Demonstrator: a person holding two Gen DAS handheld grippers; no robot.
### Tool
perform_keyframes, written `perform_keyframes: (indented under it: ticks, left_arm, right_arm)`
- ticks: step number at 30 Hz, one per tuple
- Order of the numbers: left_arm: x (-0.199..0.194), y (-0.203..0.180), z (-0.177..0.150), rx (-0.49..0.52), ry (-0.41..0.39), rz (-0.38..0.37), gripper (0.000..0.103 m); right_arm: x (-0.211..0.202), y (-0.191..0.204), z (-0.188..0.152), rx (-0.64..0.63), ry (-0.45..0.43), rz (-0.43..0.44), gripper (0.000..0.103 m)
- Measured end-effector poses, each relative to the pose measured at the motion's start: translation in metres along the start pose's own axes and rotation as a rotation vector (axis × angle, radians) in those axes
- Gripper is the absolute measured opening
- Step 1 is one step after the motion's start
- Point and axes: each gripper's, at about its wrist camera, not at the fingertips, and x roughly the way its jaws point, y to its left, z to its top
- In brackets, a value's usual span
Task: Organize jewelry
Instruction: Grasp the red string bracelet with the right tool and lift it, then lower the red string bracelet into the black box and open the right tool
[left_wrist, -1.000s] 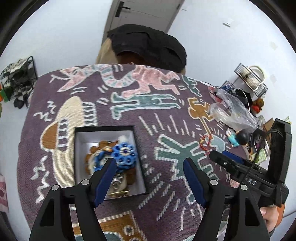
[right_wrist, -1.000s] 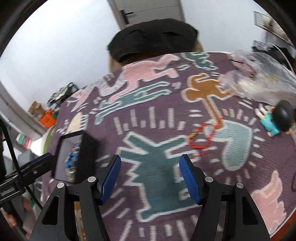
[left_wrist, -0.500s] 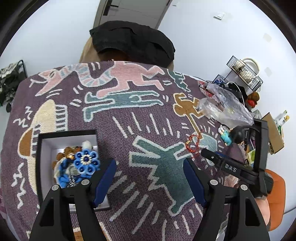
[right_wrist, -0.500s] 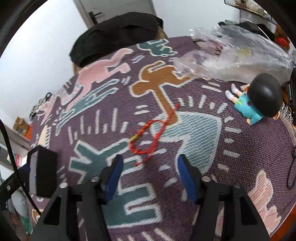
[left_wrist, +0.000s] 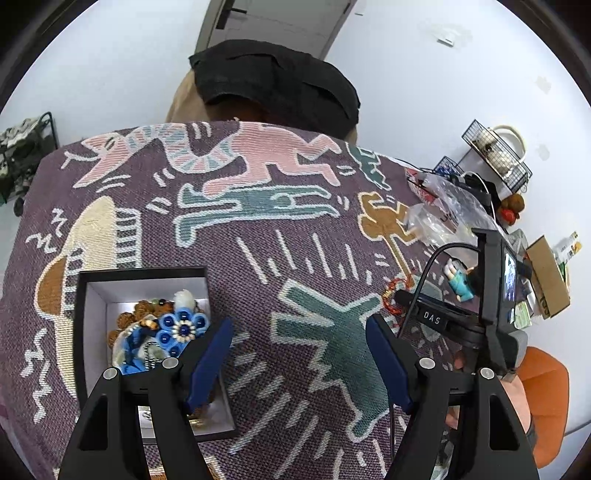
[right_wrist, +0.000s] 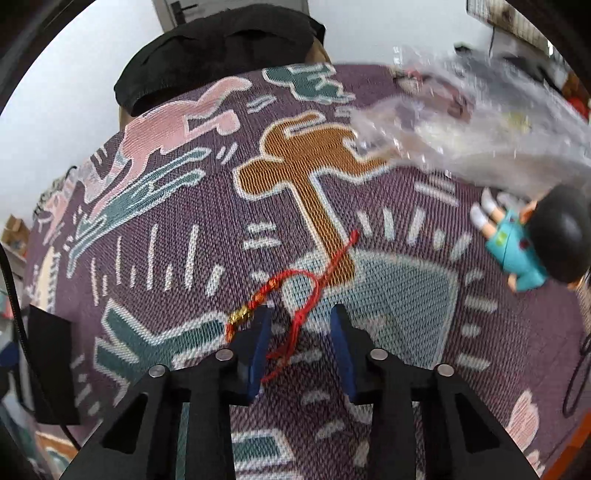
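Right claw (right_wrist: 299, 325) low over patterned purple woven cloth (right_wrist: 388, 369) on worktop — jaws just closing, red braided cord bracelet (right_wrist: 295, 317) between pads, not yet pinched. Left claw (left_wrist: 299, 354) released, beside black-rimmed jewelry box (left_wrist: 92, 295).

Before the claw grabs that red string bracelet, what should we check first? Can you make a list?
1. Red string bracelet lies between the jaws of the right gripper, which have just been closing: ok.
2. Pads squeezing the string: not ok, gaps show on both sides.
3. Gold bead inside the jaws: not ok, it sits outside.
4. Toy figure out of the way: ok.
5. Jewelry box open: ok.
6. Left gripper empty: ok.
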Motion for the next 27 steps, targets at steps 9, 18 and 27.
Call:
perform_keyframes:
  ticks: [9, 18, 27]
  left_arm:
    - [-0.011, 0.015, 0.000, -0.035, -0.025, 0.000, 0.076]
    - [-0.028, 0.024, -0.002, -0.048, -0.052, -0.001, 0.076]
    - [-0.048, 0.050, -0.008, -0.084, -0.076, 0.022, 0.076]
  right_arm:
    - [-0.015, -0.001, -0.006, 0.010, -0.020, 0.082, 0.007]
    - [-0.067, 0.026, -0.010, -0.046, -0.109, 0.160, 0.007]
    - [-0.113, 0.068, -0.015, -0.133, -0.175, 0.248, 0.007]
